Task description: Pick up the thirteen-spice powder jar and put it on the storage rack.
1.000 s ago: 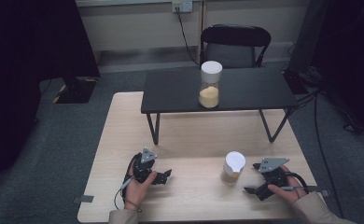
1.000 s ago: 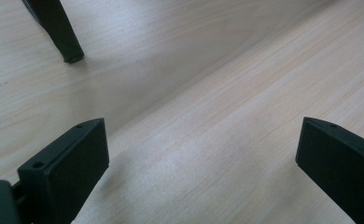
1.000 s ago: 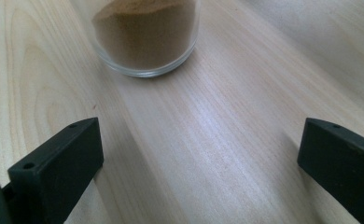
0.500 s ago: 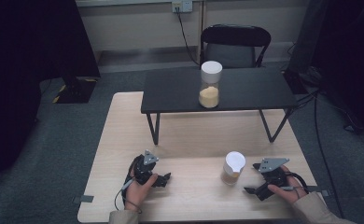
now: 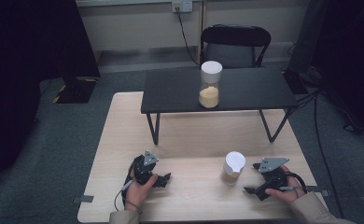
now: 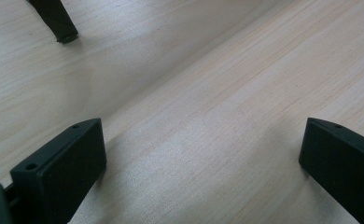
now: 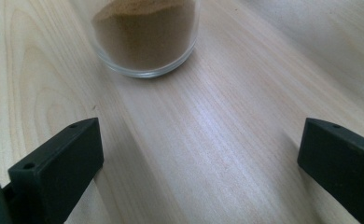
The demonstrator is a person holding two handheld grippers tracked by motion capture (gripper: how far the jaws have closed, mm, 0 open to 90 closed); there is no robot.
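On the pale wooden tabletop (image 5: 194,135), a white-lidded glass jar of brown powder (image 5: 232,168) stands just left of the right gripper (image 5: 264,184), jaws wide and aimed at it, apparently poised to advance and close; the left gripper (image 5: 157,176) rests apart, jaws wide, empty.

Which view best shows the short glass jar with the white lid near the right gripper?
The high view: the short glass jar with white lid stands whole beside the right gripper. The right gripper view catches its powder-filled base; the left gripper view shows bare wood.

2 jars (image 5: 232,169) (image 5: 210,84), 2 tables (image 5: 115,140) (image 5: 255,88), 1 chair (image 5: 236,39), 2 grippers (image 5: 164,178) (image 5: 252,179).
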